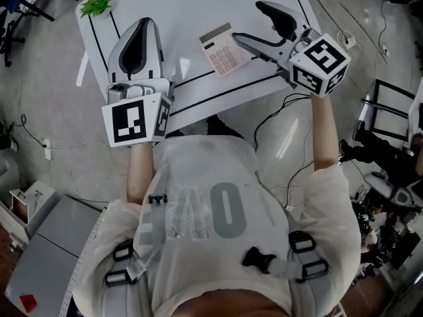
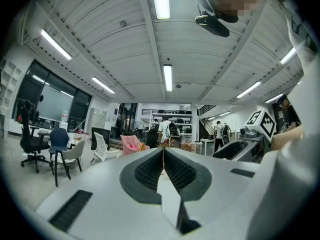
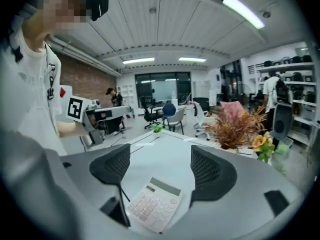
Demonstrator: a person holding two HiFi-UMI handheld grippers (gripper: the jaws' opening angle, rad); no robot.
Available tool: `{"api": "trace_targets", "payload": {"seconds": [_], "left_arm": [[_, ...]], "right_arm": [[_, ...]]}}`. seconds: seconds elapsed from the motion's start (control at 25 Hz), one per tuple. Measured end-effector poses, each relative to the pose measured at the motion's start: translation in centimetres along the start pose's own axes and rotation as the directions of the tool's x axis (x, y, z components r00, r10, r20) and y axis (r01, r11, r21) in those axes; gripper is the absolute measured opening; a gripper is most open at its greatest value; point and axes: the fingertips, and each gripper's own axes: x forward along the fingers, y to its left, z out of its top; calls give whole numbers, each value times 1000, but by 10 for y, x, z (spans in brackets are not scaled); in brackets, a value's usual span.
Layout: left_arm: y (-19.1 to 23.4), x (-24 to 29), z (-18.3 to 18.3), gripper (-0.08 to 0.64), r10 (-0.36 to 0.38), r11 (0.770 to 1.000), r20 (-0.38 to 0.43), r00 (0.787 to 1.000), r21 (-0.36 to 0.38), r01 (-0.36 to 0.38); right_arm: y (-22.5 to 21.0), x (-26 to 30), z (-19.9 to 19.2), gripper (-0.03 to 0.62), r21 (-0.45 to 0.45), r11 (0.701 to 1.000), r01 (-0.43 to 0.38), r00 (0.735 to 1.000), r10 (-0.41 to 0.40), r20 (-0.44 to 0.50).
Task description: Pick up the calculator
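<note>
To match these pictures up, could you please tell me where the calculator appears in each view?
Head view: calculator, upper centre, on the white table.
Left gripper view: not in it.
Right gripper view: calculator, bottom centre, on the same table.
Shared landmark: small green plant, top left in the head view, middle of the right gripper view.

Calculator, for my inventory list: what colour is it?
The calculator is white with a grey display strip, best seen in the right gripper view.
</note>
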Motion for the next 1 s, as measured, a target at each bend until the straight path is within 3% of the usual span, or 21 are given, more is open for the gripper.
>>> {"api": "trace_targets", "payload": {"seconds": [0.12,0.24,0.48,0.72,0.92,1.0], "left_arm": [[5,1,-17,22,23,1000,-42,999,10,-22],[10,4,-30,22,39,999,-66,997,20,-38],[13,0,-62,21,119,993,-138,983,21,-117],[16,0,-77,21,159,987,-161,974,11,-160],[20,-6,-89,22,188,982,-185,965,4,-191],[23,-7,-92,21,200,979,-189,961,-1,-204]], "right_arm": [[-5,25,-22,373,-4,987,-163,982,161,-102],[-12,46,-44,364,3,960,-281,941,276,-195],[-12,84,-86,332,113,863,-493,802,501,-325],[-13,105,-118,319,219,775,-593,658,623,-423],[-13,114,-139,304,281,727,-626,564,671,-481],[-14,116,-141,297,308,714,-629,544,687,-481]]}}
